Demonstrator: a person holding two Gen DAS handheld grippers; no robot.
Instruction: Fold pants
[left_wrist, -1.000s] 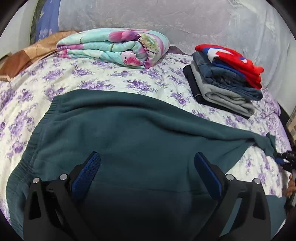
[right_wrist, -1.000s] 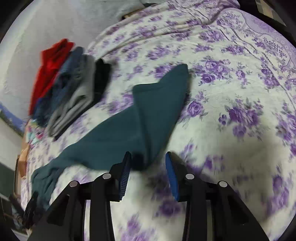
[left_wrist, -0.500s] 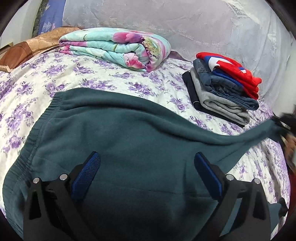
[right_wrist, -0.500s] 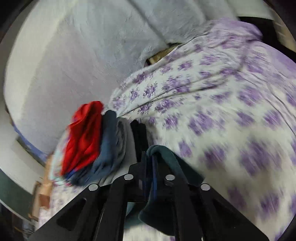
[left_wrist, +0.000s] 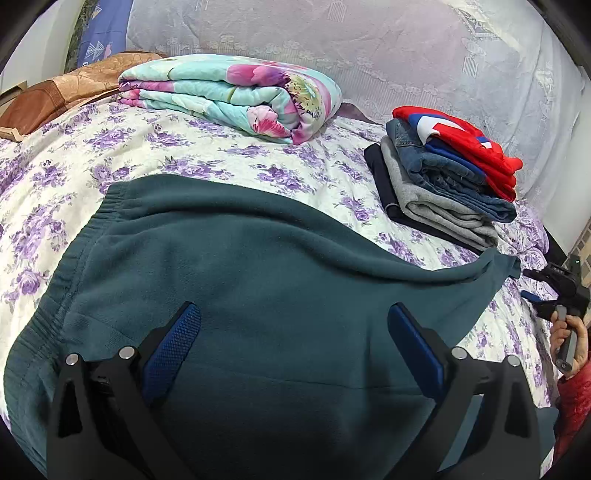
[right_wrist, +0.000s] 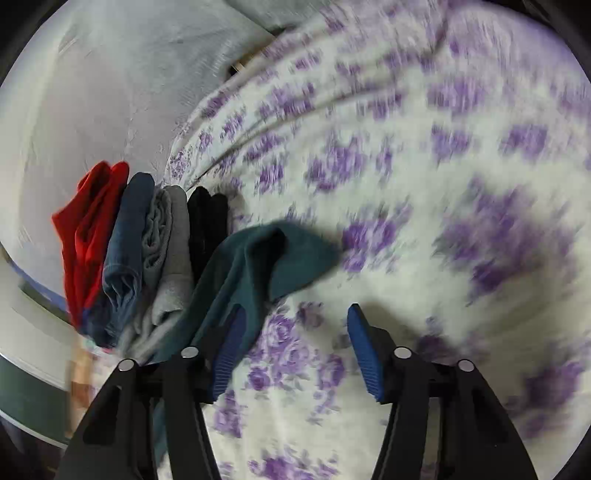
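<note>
The jaws of the right gripper (right_wrist: 293, 343) are opening; the leg end of the green pants (right_wrist: 273, 258) lies against the left pad only, not pinched. The jaws of the left gripper (left_wrist: 293, 345) stand spread over the pants (left_wrist: 258, 295), holding nothing. The pants lie across the bed (left_wrist: 110, 147) at lower centre, apparently folded once lengthwise; cross folds remain.

the pants (left_wrist: 258, 280) lie spread across the bed (left_wrist: 110, 147), waistband to the left, leg end to the right. behind them a folded quilt (left_wrist: 229, 96) rests on the bed, and a stack of folded clothes (left_wrist: 443, 177) sits to its right, just behind the leg end.
</note>
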